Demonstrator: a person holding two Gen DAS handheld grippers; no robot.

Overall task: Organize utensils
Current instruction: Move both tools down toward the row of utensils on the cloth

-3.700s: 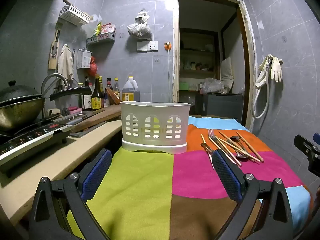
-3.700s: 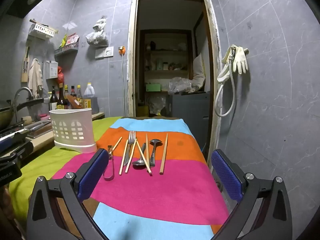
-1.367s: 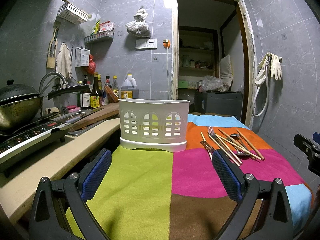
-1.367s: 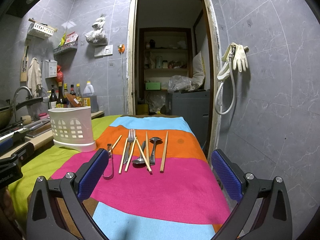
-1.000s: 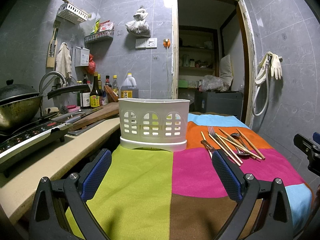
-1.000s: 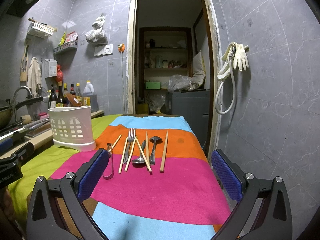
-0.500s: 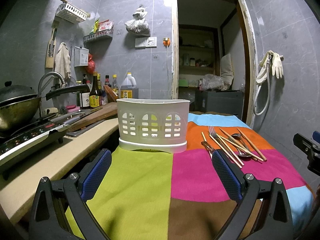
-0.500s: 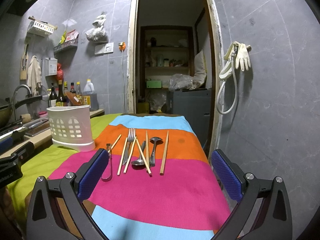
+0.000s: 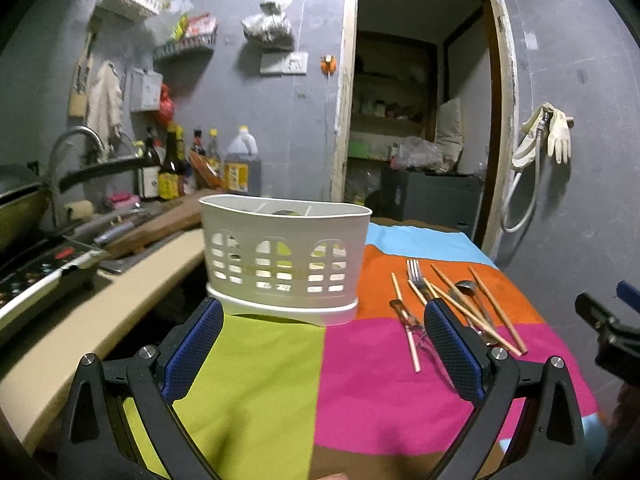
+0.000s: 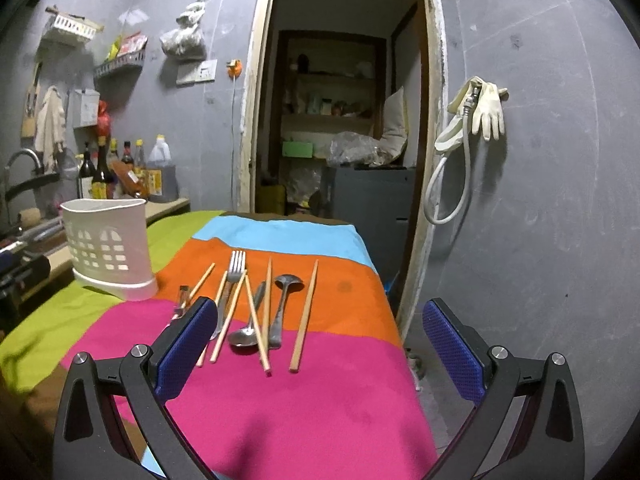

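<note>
Left gripper [image 9: 322,344]: gaping wide, gripping nothing; caddy [image 9: 284,256] sitting just ahead.
Right gripper [image 10: 320,344]: gaping wide, gripping nothing; utensils [image 10: 256,304] lying ahead.

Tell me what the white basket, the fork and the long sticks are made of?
The white basket looks like plastic: smooth, matte, with moulded window-shaped holes. The fork looks like metal, grey and a bit shiny, like the spoons beside it. The long sticks are chopsticks, probably wood or bamboo: pale tan, dull, no shine.
</note>
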